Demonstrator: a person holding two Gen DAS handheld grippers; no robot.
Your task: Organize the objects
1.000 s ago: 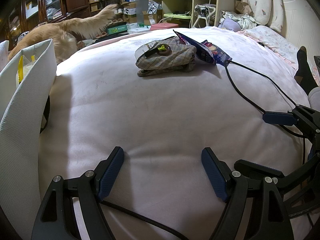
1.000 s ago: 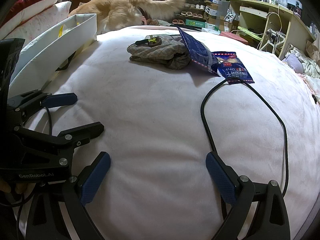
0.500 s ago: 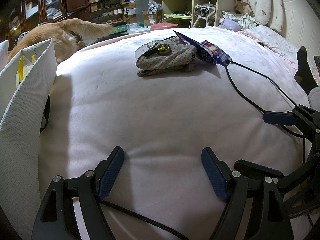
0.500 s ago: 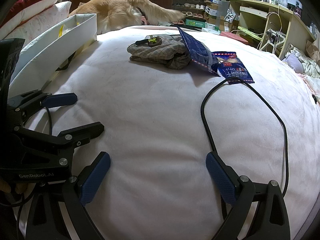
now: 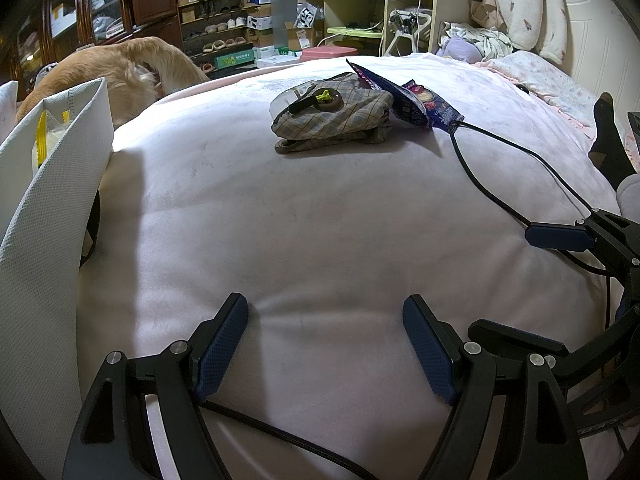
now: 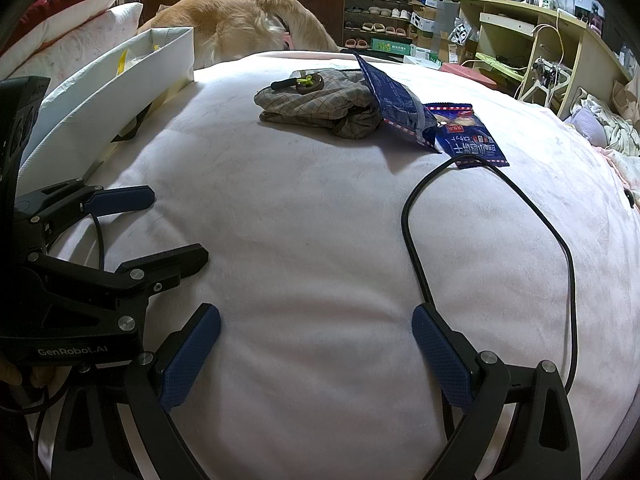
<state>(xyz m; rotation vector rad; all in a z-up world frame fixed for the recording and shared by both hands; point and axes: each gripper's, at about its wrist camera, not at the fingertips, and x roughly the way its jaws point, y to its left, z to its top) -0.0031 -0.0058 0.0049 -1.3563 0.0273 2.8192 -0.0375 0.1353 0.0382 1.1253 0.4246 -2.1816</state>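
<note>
Left hand-held gripper (image 5: 325, 344): low over the near part of the bed (image 5: 320, 220), aimed forward along the pale pink cover, fingers spread wide apart, nothing between the blue pads (image 5: 220, 346). In the right wrist view it sits at the left edge, just beside the right one.

Right hand-held gripper (image 6: 316, 354): same low, level pose, fingers wide apart and empty; a black cable (image 6: 416, 240) loops across the cover just ahead of its right finger.

Folded plaid cloth (image 5: 336, 122): well ahead of both, at the far middle of the bed. A small dark round item with a yellow-green piece (image 5: 326, 98) lies on top of it.

Blue snack packets (image 6: 404, 108): two, one leaning against the right side of the cloth, the other flat just beside it, its near edge touching the cable.

White fabric bin (image 5: 44, 200): on the left edge of the bed, open-topped, something yellow inside.

Dog (image 6: 240, 24): tan, beyond the far edge of the bed.
</note>
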